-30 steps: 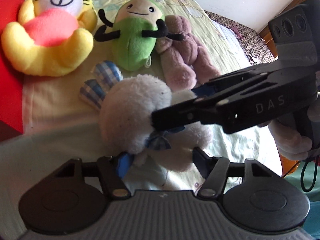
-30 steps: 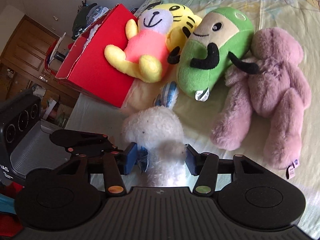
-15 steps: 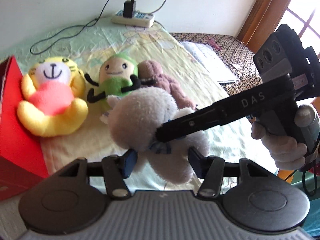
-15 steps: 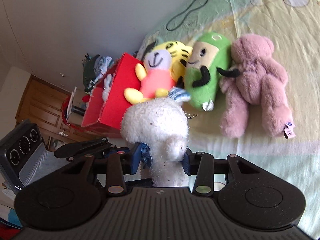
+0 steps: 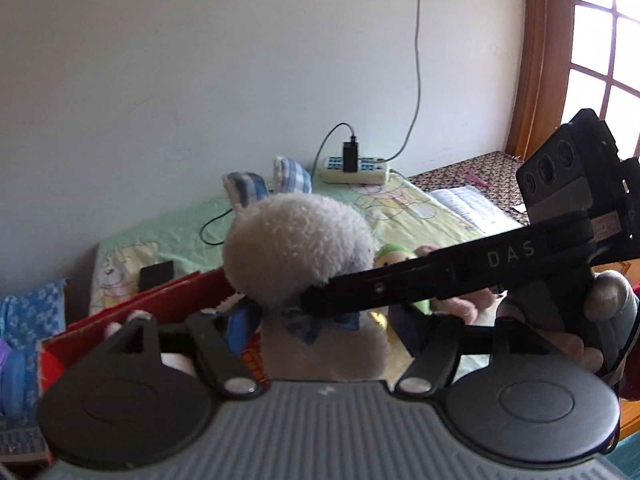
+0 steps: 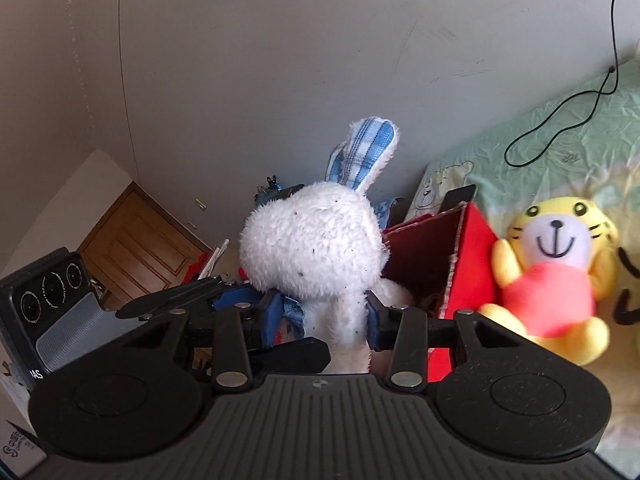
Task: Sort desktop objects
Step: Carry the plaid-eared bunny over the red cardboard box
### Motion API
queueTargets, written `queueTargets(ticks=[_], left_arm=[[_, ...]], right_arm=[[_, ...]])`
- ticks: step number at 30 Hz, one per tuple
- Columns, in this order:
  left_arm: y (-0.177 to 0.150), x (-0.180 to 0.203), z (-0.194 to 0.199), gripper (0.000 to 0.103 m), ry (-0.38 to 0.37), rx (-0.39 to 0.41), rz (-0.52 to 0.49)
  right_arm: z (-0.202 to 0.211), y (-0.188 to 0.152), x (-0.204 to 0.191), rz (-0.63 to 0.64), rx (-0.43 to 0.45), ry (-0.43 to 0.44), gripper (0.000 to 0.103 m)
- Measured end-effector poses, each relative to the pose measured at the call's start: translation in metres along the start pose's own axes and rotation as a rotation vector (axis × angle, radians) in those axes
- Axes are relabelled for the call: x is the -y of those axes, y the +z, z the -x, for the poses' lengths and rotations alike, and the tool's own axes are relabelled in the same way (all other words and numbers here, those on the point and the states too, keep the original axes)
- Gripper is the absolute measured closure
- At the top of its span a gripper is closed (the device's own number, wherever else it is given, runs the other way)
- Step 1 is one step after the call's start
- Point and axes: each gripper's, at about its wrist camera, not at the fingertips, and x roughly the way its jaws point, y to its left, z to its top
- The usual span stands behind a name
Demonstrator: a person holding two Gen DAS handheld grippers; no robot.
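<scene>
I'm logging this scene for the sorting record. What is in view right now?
plush rabbit: one, white, blue-checked ears, held in the air before the red box
red box: one, open, beside the bed
tiger plush: one, yellow and pink, on the bed against the box
green plush: one, on the bed, mostly hidden
pink bear: one, on the bed, mostly hidden
power strip: one, white, by the wall
phone: one, black, on the bed
right gripper: jaws clamped on the rabbit's neck
left gripper: jaws just opened wider either side of the rabbit
</scene>
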Motion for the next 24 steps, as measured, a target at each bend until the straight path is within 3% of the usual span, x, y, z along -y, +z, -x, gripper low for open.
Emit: queueTargets(ticks=[5, 10, 14, 18, 24], left_arm=[[-0.025, -0.062, 0.003, 0.034, 0.032, -0.055, 0.023], [-0.055, -0.100, -0.006, 0.036, 0.031, -0.115, 0.036], [-0.072, -0.116, -0.018, 0.037, 0.043, -0.150, 0.038], [-0.089, -0.118, -0.024, 0.037, 0.042, -0.182, 0.007], [-0.094, -0.127, -0.018, 0.032, 0.018, -0.164, 0.018]], right_arm=[[-0.059, -0.013, -0.006, 0.012, -0.010, -0.017, 0.061], [-0.094, -0.030, -0.002, 0.055, -0.020, -0.102, 0.063], [-0.106, -0.041, -0.006, 0.112, -0.024, -0.168, 0.063], [-0.118, -0.050, -0.012, 0.182, -0.092, -0.214, 0.063], [-0.117, -0.043, -0.013, 0.120, -0.146, -0.261, 0.055]])
